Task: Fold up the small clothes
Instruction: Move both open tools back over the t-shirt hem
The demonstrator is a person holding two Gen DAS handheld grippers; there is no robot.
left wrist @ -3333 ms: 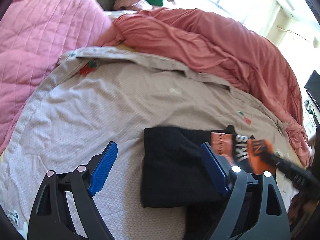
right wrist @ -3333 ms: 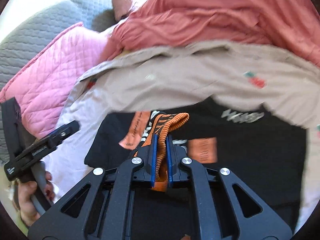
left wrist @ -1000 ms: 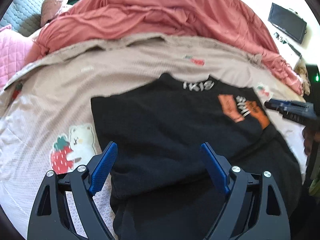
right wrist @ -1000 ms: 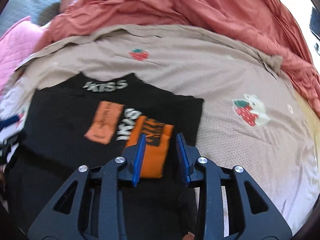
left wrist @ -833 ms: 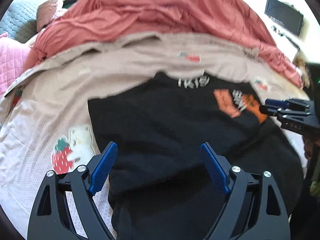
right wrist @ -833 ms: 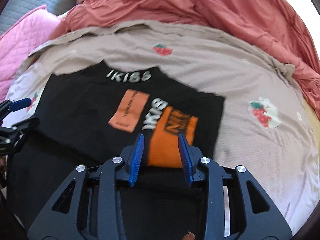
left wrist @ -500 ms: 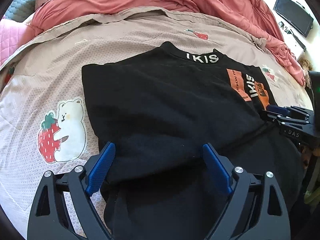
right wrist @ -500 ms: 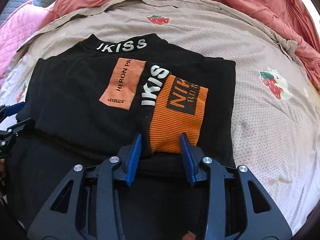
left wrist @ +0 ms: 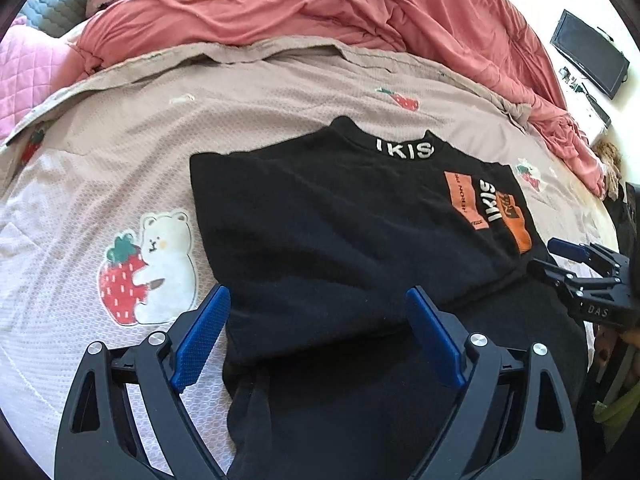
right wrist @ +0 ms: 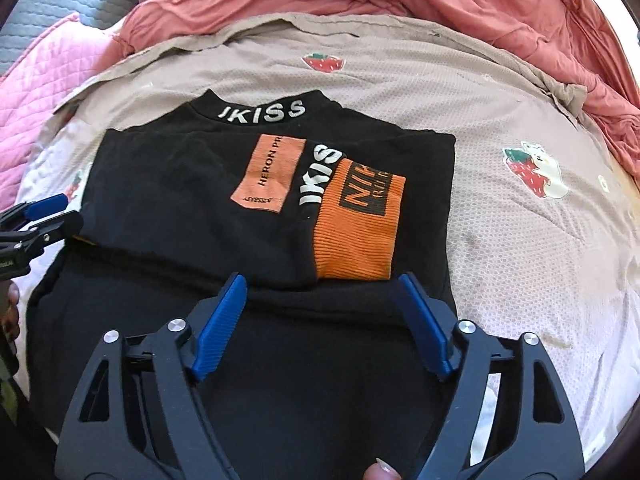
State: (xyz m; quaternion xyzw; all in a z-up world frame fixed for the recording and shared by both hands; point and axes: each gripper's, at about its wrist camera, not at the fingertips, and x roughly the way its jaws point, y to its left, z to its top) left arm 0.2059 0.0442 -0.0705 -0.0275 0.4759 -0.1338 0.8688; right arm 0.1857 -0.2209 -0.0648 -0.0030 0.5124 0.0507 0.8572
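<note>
A black sweatshirt (left wrist: 320, 232) with an "IKISS" collar lies on the bed, both sleeves folded across its chest. The right sleeve's orange cuff (right wrist: 356, 232) lies beside an orange patch (right wrist: 270, 174). My left gripper (left wrist: 316, 332) is open and empty over the shirt's left lower part. My right gripper (right wrist: 320, 312) is open and empty just below the orange cuff. The shirt (right wrist: 200, 208) fills the middle of the right wrist view. Each gripper shows at the other view's edge: the right one (left wrist: 576, 264), the left one (right wrist: 36, 216).
The shirt lies on a beige sheet (left wrist: 120, 152) printed with strawberries and a bear (left wrist: 160, 264). A crumpled red duvet (left wrist: 320, 4) lies behind, a pink quilt (right wrist: 40, 80) at the left. A dark monitor (left wrist: 588, 52) stands at the far right.
My right gripper let go of the orange cuff, laid it on the chest, opened wide and drew back. Both grippers now hover low over the shirt's lower half.
</note>
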